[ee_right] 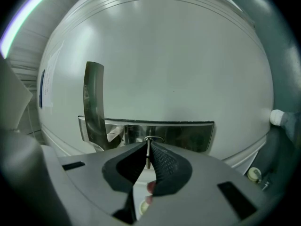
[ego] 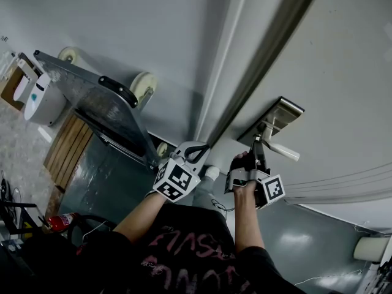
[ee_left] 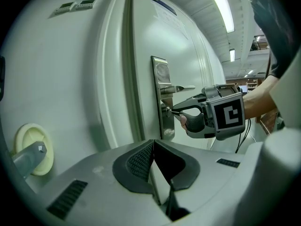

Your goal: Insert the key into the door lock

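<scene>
1. The right gripper (ee_right: 148, 150) has its jaws closed on the key (ee_right: 148, 155). The key is a thin metal blade pinched between the ribbed pads.
2. The key's tip meets the round keyhole (ee_right: 150, 140) in the steel lock plate (ee_right: 188, 133). How deep it sits cannot be told.
3. The lever handle (ee_right: 94, 102) juts out from the same plate. It lies just beside the right gripper, with only a narrow gap between them.
4. In the left gripper view the plate's long edge runs parallel to the door's edge. A strip of bare white door (ee_left: 183, 51) lies between them.
5. The left gripper (ee_left: 153, 147) has its jaws pressed together with nothing between them. It hangs near the door frame (ee_left: 110, 79), apart from the plate and pointing along the wall.
6. In the head view the two grippers are side by side with a clear gap between them.
7. A folded platform trolley (ego: 101, 112) leans against the wall on the person's left. One wheel (ee_left: 33, 147) is close to the left gripper.
8. A fire extinguisher (ego: 58, 221) lies low on the floor, well apart from the door.
9. A paper sheet (ee_left: 164, 12) with a blue top strip is stuck high on the door. Its print is too small to read.
10. The marker cube (ee_left: 229, 114) on the right gripper bears a black-and-white square pattern, not words.
11. The shirt (ego: 184, 250) carries pinkish lettering that is upside down and unreadable.
</scene>
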Demonstrator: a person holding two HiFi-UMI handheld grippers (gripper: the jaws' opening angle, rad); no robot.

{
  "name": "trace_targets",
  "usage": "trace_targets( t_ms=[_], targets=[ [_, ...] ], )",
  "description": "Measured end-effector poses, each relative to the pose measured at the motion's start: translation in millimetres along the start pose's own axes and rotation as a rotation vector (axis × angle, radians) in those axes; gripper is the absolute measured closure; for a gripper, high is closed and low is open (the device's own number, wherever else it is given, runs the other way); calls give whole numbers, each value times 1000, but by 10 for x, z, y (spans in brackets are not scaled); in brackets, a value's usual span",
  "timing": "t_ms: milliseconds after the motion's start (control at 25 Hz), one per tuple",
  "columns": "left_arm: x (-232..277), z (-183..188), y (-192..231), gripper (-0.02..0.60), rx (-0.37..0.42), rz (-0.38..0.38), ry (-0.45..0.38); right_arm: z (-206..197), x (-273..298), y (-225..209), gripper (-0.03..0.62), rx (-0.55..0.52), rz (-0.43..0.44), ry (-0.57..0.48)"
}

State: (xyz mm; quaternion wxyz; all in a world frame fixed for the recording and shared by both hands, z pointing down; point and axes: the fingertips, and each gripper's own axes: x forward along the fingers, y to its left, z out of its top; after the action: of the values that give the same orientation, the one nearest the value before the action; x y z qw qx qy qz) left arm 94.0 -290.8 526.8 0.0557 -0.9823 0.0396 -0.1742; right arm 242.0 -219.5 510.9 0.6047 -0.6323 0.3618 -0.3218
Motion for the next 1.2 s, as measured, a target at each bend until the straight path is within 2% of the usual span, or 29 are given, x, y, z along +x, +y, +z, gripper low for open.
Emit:
trace_targets(
  t_ms=[240,400,640,800,1040,1200],
  targets=[
    [-50,43,-1,569,4,5,-17,6,-7,-11,514,1,0,6],
    [-108,43,6,568,5,12,-21,-14,-46,22,513,-52,9,26],
    [-197,26,-27,569,5,13,-33,-49,-223,39,467,-165,19,44],
    [-287,25,-23,568,-7,18,-46,-78,-400,62,467,-303,7,56],
    [-386,90,-26,568,-18,18,-76,-172,-641,234,467,-603,5,93],
    [-429,190,-51,568,-7,11,-89,-184,-748,313,478,-726,-10,94]
  ],
)
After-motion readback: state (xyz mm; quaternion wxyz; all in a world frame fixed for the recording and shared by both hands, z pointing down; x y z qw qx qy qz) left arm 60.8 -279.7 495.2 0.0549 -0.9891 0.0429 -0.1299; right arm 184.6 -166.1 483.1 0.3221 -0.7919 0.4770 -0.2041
